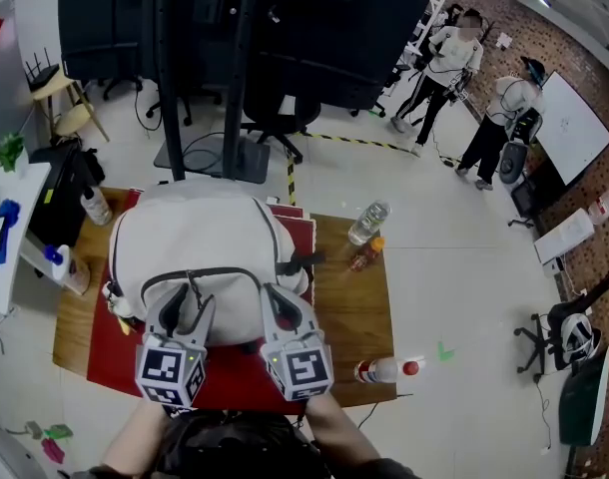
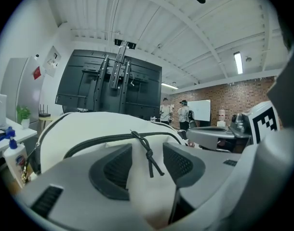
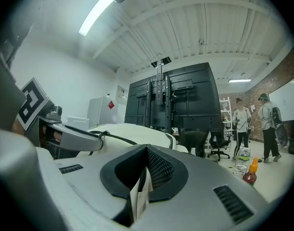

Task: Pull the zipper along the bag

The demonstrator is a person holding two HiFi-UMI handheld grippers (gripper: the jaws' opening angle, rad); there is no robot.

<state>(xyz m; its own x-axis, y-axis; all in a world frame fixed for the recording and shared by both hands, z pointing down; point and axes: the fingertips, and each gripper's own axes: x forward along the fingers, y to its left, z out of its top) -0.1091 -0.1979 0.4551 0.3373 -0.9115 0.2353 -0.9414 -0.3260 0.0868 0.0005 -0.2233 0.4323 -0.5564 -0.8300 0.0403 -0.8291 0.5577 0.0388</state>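
On red mat (image 1: 107, 352): white backpack (image 1: 195, 238) — left gripper (image 2: 147, 165) jaws spread, zipper pull cord (image 2: 146, 146) between, untouched — right gripper (image 3: 146, 170) pinching a backpack fabric fold.

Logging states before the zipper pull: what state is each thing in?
bag: lying on red mat.
left gripper: open, pull cord loose between jaws.
right gripper: shut on bag fabric.
red-capped bottle: lying on its side.

No text, label or number legible, whiteboard (image 1: 574, 128) and bottle (image 1: 367, 223) too small to read.
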